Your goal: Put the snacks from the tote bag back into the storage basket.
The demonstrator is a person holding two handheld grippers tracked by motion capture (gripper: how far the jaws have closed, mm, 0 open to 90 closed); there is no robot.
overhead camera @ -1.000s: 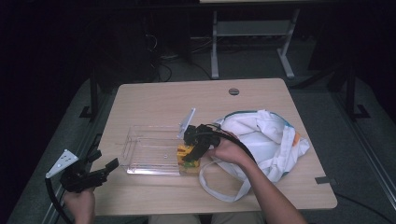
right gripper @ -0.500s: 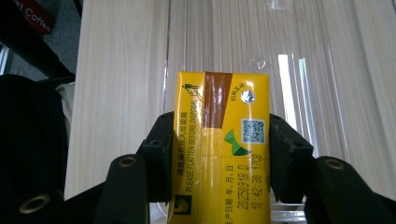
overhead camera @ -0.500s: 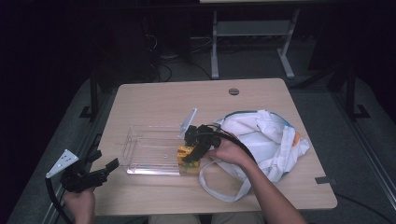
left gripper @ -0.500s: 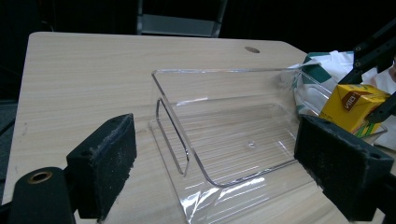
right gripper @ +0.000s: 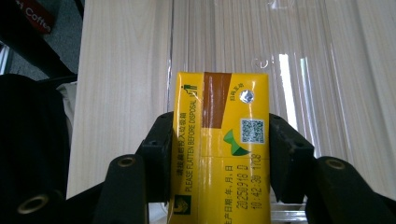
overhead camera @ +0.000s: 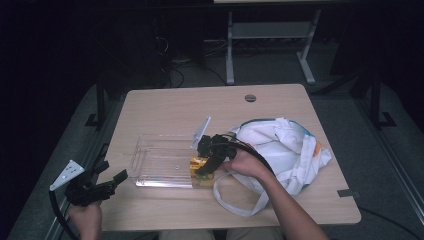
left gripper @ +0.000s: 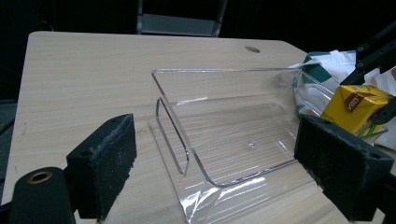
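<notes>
**Carton held over right end of clear tray; left gripper idle**

Right gripper (overhead camera: 204, 169): jaws are pressed against both long sides of a yellow drink carton (right gripper: 221, 154), which is pinched between the pads. In the right gripper view the carton's top face is seen, with a foil straw spot, a QR code and printed date text. In the high view the carton (overhead camera: 198, 163) is located at the right end of the clear plastic tray (overhead camera: 150, 155), within or just above it; whether it rests on the tray floor cannot be told. The right hand (overhead camera: 245, 162) is seen just right of the tray.

Left gripper (overhead camera: 107, 184): jaws are spread wide, nothing between them. It is held at the near left corner of the table (overhead camera: 170, 105), just near-left of the tray and apart from it. In the left gripper view the tray (left gripper: 224, 140) is seen ahead between the pads, otherwise empty, with the carton (left gripper: 356, 106) at its right end.

A white cloth bag (overhead camera: 290, 147) with teal and orange trim lies on the right part of the table, touching the tray's right end; its strap loops toward the near edge.
</notes>
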